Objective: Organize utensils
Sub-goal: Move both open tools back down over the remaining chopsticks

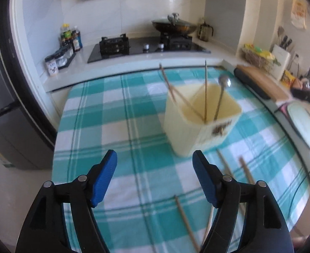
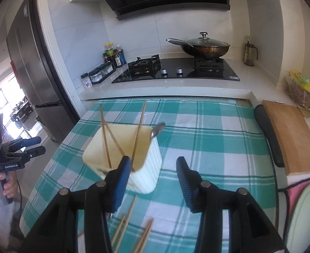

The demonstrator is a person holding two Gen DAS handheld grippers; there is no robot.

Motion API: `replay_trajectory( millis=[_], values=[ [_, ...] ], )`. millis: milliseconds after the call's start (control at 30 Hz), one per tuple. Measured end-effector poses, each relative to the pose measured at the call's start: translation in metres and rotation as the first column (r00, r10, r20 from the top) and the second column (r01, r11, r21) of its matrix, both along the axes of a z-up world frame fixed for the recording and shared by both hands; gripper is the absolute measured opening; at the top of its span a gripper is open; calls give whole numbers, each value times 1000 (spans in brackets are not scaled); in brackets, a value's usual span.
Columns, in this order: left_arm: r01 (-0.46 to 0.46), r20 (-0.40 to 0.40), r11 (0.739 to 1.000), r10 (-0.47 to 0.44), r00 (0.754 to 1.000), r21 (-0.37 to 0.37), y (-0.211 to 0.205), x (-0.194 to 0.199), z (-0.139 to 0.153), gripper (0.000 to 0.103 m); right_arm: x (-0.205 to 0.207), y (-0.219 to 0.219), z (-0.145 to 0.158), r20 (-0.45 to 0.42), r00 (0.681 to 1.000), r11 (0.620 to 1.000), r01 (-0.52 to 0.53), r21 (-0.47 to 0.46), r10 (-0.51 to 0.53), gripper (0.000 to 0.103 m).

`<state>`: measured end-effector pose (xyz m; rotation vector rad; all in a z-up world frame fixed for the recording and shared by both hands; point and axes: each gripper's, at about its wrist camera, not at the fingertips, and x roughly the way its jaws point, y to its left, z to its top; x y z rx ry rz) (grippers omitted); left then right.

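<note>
Chopsticks (image 2: 131, 217) loose on checked cloth (image 1: 123, 116) before the holder (image 1: 197, 130); left hand-held gripper (image 1: 155, 177) and right hand-held gripper (image 2: 152, 183) spread, empty.

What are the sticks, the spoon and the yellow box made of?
The chopsticks look like wood or bamboo: thin, tan and matte. The spoon looks like metal, since its bowl is grey and shines. The holder is probably plastic: pale cream, smooth, with fine ribs down its walls, though the blur leaves that open.
</note>
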<state>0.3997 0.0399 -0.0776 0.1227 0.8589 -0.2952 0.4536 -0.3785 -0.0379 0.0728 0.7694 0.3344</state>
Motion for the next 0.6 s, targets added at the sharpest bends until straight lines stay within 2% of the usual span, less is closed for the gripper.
replay_trajectory(
  millis=[100,167,233,333,400,500,600],
  values=[
    [-15,-90,1000,17,996,27,17,-47,-44,76,-61,-27,-5,8,1000,993,-3,-115,4,53],
    [-46,-124,999,48,991,22,23,-75,-72,76,-97,-39,-23,1,999,971,31,-238,-32,53],
    [-93,-137,996,91,986,-7,27,-98,-95,76,-128,-47,-51,-19,997,949,66,-307,-75,53],
    [-183,-147,978,168,975,-99,33,-118,-121,76,-164,-55,-105,-99,986,954,102,-283,-134,53],
    [-246,-145,962,228,963,-122,36,-120,-136,76,-182,-53,-135,-114,978,944,134,-302,-175,53],
    [-316,-127,947,307,943,-55,36,-111,-149,76,-198,-40,-171,-102,968,920,182,-349,-230,53],
    [-335,-117,941,328,937,-41,41,-103,-154,76,-200,-30,-188,-114,968,939,181,-294,-222,53]
  ],
)
